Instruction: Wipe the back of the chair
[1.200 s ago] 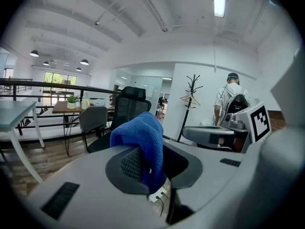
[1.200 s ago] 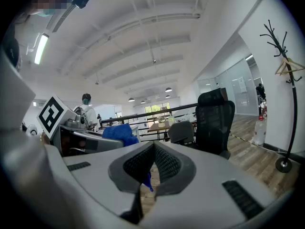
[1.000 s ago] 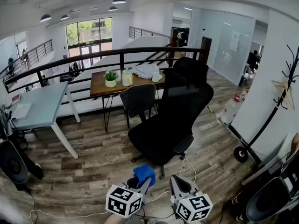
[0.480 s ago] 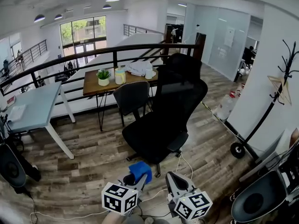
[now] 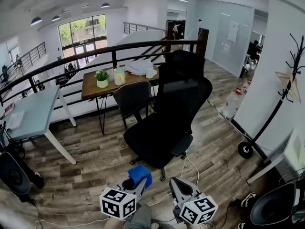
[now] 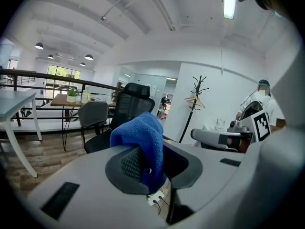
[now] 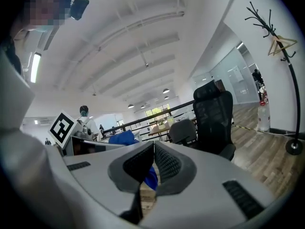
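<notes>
A black mesh office chair (image 5: 174,111) stands mid-floor with its tall back (image 5: 183,85) toward the right; it also shows in the left gripper view (image 6: 128,104) and the right gripper view (image 7: 212,118). My left gripper (image 5: 138,179) is low in the head view, short of the chair, shut on a folded blue cloth (image 5: 140,173) that bulges out of the jaws (image 6: 140,142). My right gripper (image 5: 175,184) hangs beside it, shut and empty, its pads (image 7: 167,163) pressed together. The cloth (image 7: 123,137) also shows left of the right gripper.
Behind the black chair a small grey chair (image 5: 132,99) sits at a wooden table (image 5: 90,89) holding a plant, jar and cloth. A black railing (image 5: 86,56) runs behind. A white desk (image 5: 33,113) is left, a coat stand (image 5: 279,104) right, and cables (image 5: 190,166) lie underfoot.
The view has shifted a little closer to the black chair. Both grippers keep their places low in the frame, the left still holding the cloth.
</notes>
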